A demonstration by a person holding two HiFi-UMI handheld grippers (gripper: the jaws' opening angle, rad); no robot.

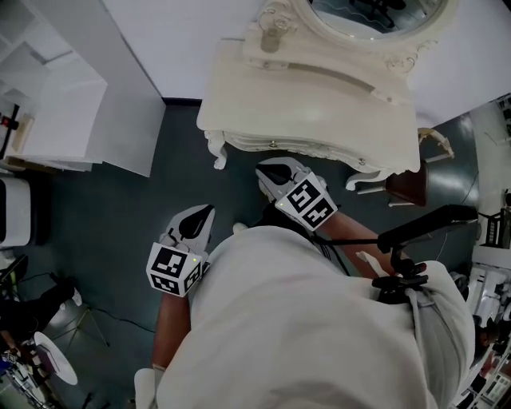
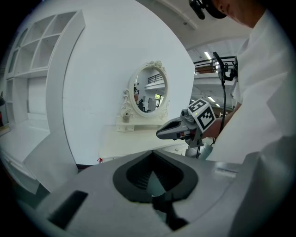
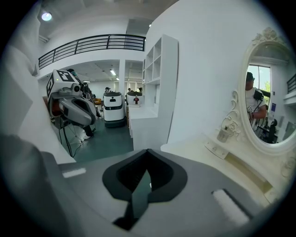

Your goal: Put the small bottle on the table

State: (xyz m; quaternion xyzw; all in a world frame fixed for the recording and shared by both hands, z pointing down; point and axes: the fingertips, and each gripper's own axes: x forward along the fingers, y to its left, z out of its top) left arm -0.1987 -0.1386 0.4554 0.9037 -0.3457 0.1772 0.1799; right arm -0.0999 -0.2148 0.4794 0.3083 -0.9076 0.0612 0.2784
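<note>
Both grippers are held low in front of the person's white top, over the dark floor, short of the cream dressing table (image 1: 239, 104). The right gripper (image 1: 267, 172) has its jaws clenched together with nothing between them, its tip just beside the table's scalloped front edge. The left gripper (image 1: 206, 212) is likewise closed and empty (its own view shows the two jaws meeting in a point). It sits to the left of the right one and farther back from the table. The small bottle (image 1: 271, 37) stands upright ahead of both grippers and well apart from either. It is on the raised ledge at the foot of the oval mirror (image 1: 375, 16), toward the ledge's left end, next to the carved lower left of the mirror frame. From the right gripper it lies ahead and to the right; from the left gripper it is ahead and slightly left. Off to the left of the left gripper a white shelving unit (image 1: 56, 104) stands against the wall
</note>
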